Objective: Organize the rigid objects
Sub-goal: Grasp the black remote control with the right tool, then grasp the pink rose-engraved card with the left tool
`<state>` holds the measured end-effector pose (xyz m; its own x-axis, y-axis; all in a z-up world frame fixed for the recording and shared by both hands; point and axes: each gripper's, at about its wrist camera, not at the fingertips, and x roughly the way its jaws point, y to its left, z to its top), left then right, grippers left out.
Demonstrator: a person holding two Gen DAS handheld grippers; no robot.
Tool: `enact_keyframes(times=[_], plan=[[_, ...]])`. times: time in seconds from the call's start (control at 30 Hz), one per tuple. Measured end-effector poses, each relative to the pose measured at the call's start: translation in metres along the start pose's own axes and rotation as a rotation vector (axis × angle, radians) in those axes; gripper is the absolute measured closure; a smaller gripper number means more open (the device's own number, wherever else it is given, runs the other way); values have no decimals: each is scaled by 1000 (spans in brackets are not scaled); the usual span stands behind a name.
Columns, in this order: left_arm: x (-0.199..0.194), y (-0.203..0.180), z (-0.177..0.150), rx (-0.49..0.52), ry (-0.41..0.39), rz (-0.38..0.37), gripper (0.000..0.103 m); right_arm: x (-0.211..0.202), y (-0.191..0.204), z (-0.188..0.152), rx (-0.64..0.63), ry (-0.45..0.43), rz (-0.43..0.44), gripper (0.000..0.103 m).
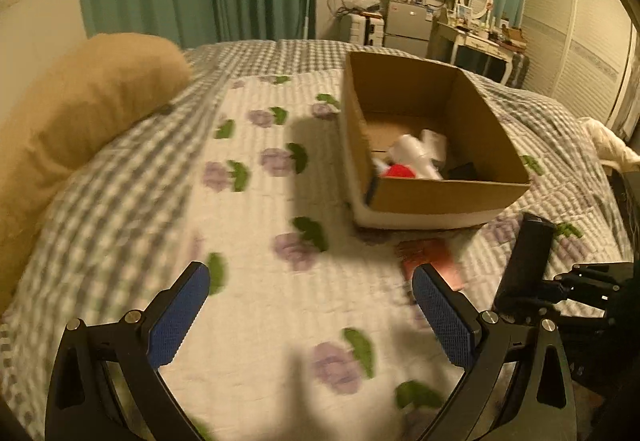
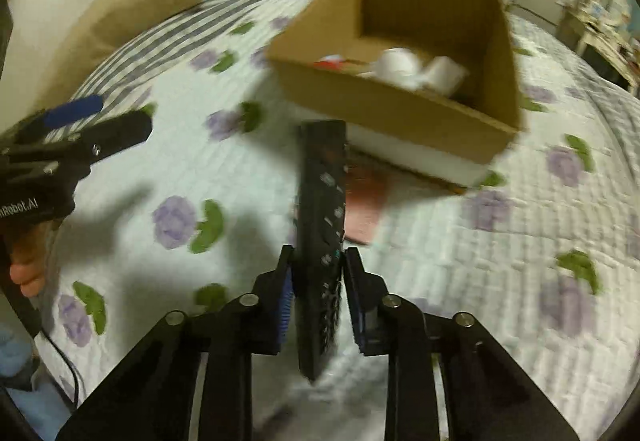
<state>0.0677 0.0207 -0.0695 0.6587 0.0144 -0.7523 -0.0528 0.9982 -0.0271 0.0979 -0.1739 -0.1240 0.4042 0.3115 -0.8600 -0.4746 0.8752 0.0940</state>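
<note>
Blue-padded fingers of the left gripper [image 1: 310,315] stand spread wide and empty over the floral quilt [image 1: 256,201] in the left wrist view. Ahead sits the cardboard box [image 1: 436,197], already holding white bottles [image 1: 416,155] and something red [image 1: 400,172]. A pink card [image 1: 432,255] lies flat on the quilt just in front of the box. At the right edge the remote control [image 1: 528,257] shows, carried off the bed by the other tool. A tan pillow [image 1: 80,113] lies far left.

In the right wrist view, the right gripper [image 2: 316,297] pinches the remote control [image 2: 322,209] on its long edges near the lower half, so most of its length sticks forward toward the cardboard box [image 2: 400,109]. The pink card [image 2: 366,201] lies beneath and just right of it; the left gripper [image 2: 100,129] hangs at the left, apart from everything.

The step in hand looks like carrying the remote into the box. Done well, that means lifting its front end over the near wall before lowering, aiming for the bare floor beside the white bottles [image 2: 416,69], and letting go only once it is low.
</note>
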Motion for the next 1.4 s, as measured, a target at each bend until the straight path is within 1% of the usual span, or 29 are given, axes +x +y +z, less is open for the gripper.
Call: enact_keyframes(times=[0.07, 0.1, 0.13, 0.2, 0.3, 0.4, 0.47, 0.53, 0.67, 0.77, 0.87, 0.93, 1.07, 1.1, 1.17, 1.2, 1.3, 1.33, 1.4], plan=[[9, -11, 1, -12, 14, -27, 0, 1, -19, 1, 53, -3, -9, 83], [15, -17, 1, -17, 24, -36, 0, 2, -26, 1, 89, -3, 10, 83], [22, -25, 0, -18, 36, -39, 0, 3, -31, 2, 120, -5, 26, 83], [34, -36, -2, -9, 48, -29, 0, 5, -38, 2, 149, -13, 30, 83], [49, -51, -9, 8, 68, -10, 0, 6, -39, 3, 159, -39, 39, 83], [65, -63, -13, 31, 96, 5, 0, -4, -40, 3, 165, -88, 53, 84], [70, -68, -15, 38, 98, 4, 0, -13, -46, 6, 177, -113, 61, 84], [76, -75, -17, 46, 104, 3, 0, -18, -51, 11, 180, -121, 55, 84], [88, -90, -19, 65, 111, -6, 0, -22, -70, 25, 194, -135, 2, 84], [100, -99, -20, 85, 138, -4, 0, -24, -79, 28, 209, -150, 0, 84], [113, -108, -21, 93, 178, -36, 0, -21, -85, 28, 216, -153, -8, 84], [121, -113, -22, 104, 193, -45, 0, -18, -89, 27, 227, -149, 5, 84], [138, -120, -24, 118, 221, -27, 2, -12, -92, 25, 227, -137, 14, 84], [140, -121, -24, 122, 218, -24, 3, -11, -93, 25, 226, -134, 16, 84], [140, -123, -23, 132, 212, -37, 15, -8, -92, 25, 219, -130, 16, 84], [138, -124, -24, 136, 203, -25, 27, -8, -91, 25, 215, -130, 12, 84], [133, -122, -24, 141, 200, -46, 30, -8, -90, 25, 207, -134, 6, 84], [130, -121, -24, 137, 199, -53, 34, -10, -90, 24, 207, -140, 5, 84], [123, -120, -23, 130, 191, -61, 34, -14, -90, 24, 207, -153, 1, 84]])
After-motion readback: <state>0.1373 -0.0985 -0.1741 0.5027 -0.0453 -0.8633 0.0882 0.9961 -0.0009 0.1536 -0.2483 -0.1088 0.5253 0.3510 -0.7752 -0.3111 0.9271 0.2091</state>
